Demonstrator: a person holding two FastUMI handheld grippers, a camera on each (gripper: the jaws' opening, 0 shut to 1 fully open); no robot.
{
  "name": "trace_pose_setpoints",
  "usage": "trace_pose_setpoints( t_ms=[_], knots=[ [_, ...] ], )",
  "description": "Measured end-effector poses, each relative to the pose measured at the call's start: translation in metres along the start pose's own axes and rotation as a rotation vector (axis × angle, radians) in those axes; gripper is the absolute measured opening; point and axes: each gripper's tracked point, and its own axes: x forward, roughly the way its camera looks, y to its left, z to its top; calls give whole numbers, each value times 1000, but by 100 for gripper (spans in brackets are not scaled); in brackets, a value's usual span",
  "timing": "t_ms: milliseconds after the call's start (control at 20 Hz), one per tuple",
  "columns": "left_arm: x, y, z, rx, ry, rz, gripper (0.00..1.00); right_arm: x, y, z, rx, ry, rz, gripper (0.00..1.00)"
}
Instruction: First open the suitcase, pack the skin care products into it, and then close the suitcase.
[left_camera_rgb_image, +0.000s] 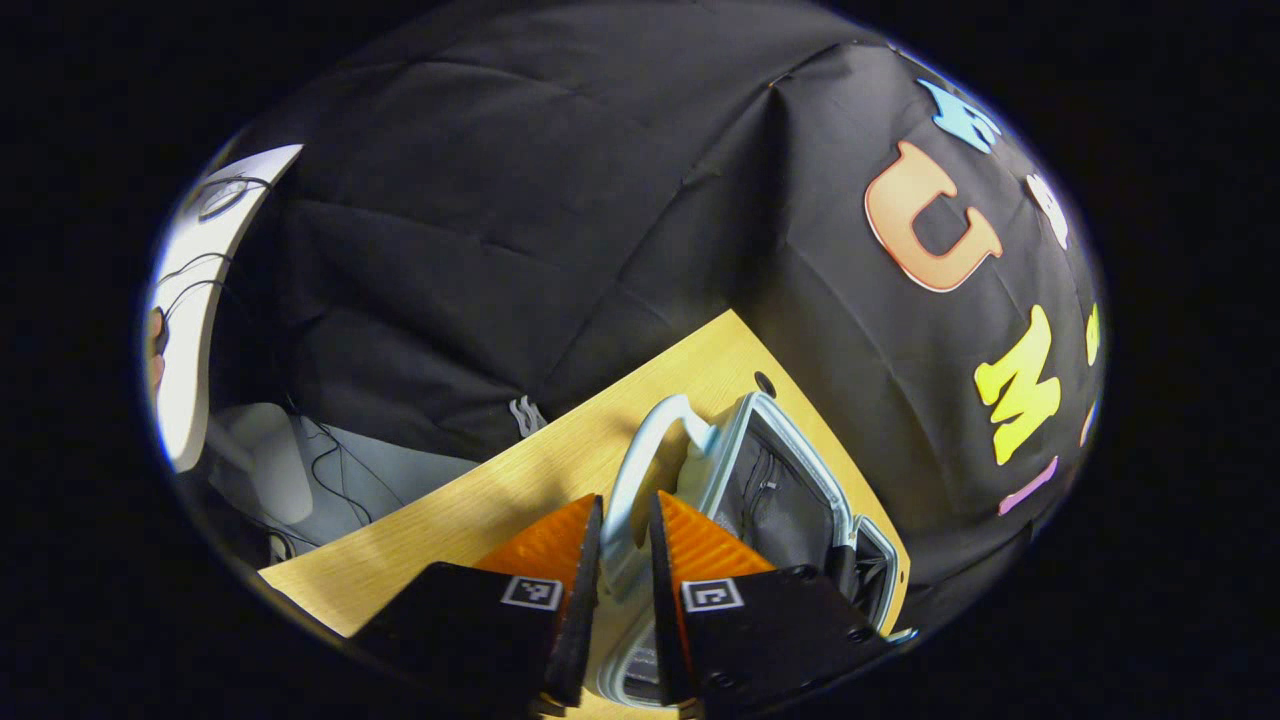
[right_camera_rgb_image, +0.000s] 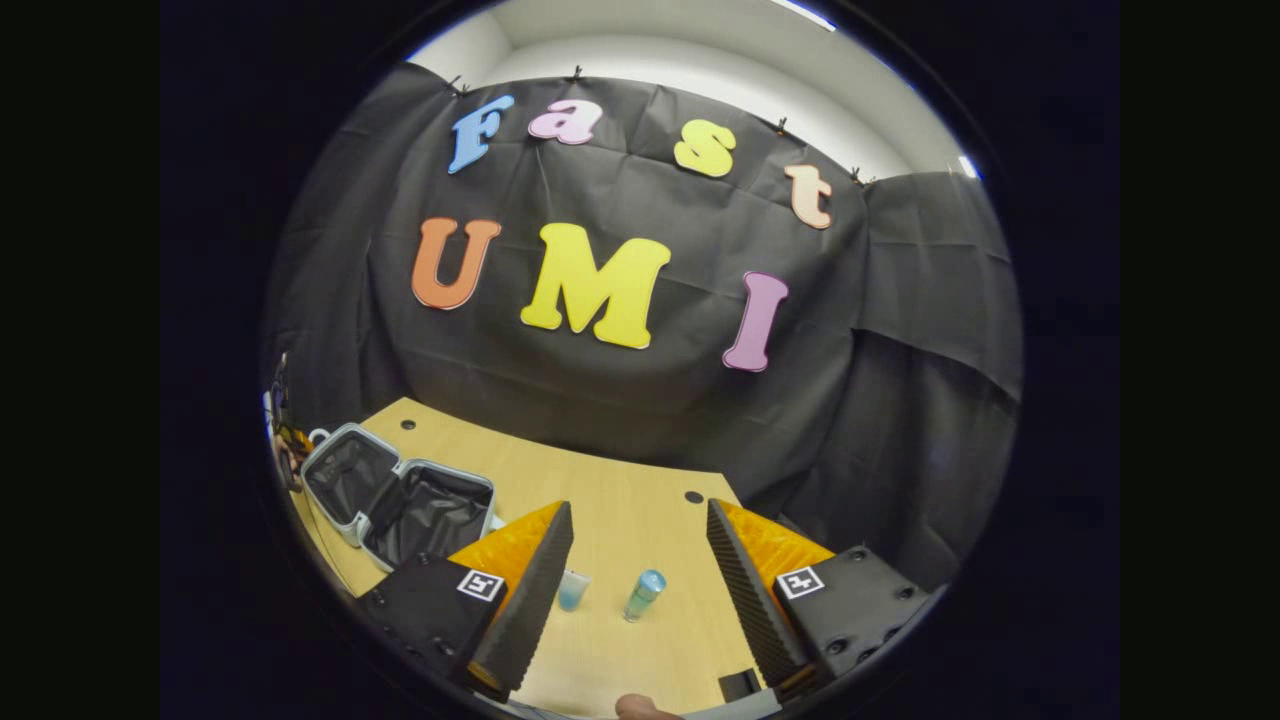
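Note:
The small pale-blue suitcase (left_camera_rgb_image: 800, 445) lies open on the wooden table (left_camera_rgb_image: 480, 500), its dark lining showing. My left gripper (left_camera_rgb_image: 627, 505) is shut on its curved handle (left_camera_rgb_image: 640, 440), which runs between both fingers. In the right gripper view the open suitcase (right_camera_rgb_image: 345, 445) sits at the far left, both halves spread flat. My right gripper (right_camera_rgb_image: 640, 550) stands open above the table (right_camera_rgb_image: 620, 480). Between its fingers and a little ahead stand a small clear-blue cap-like jar (right_camera_rgb_image: 573, 590) and a blue-topped bottle (right_camera_rgb_image: 645, 594), neither touched.
The table has small round holes (right_camera_rgb_image: 693, 497) near its back edge, and black cloth hangs close behind it. Cables and a white panel (left_camera_rgb_image: 190, 300) lie off the table's left. A fingertip (right_camera_rgb_image: 640, 708) shows at the bottom of the right gripper view.

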Motion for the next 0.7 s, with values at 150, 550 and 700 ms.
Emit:
trace_pose_setpoints(
  t_ms=[150, 550, 700],
  knots=[
    [-11, -6, 6, -11, -24, -4, 58, 1, -9, -1, -7, -21, 24, 80],
    [-82, -125, -1, 231, -137, -97, 97, 11, -52, -23, 17, -9, 84, 80],
    [-114, -202, -40, 418, -200, -167, 97, 18, -70, -38, 15, 11, 104, 80]
  ],
)
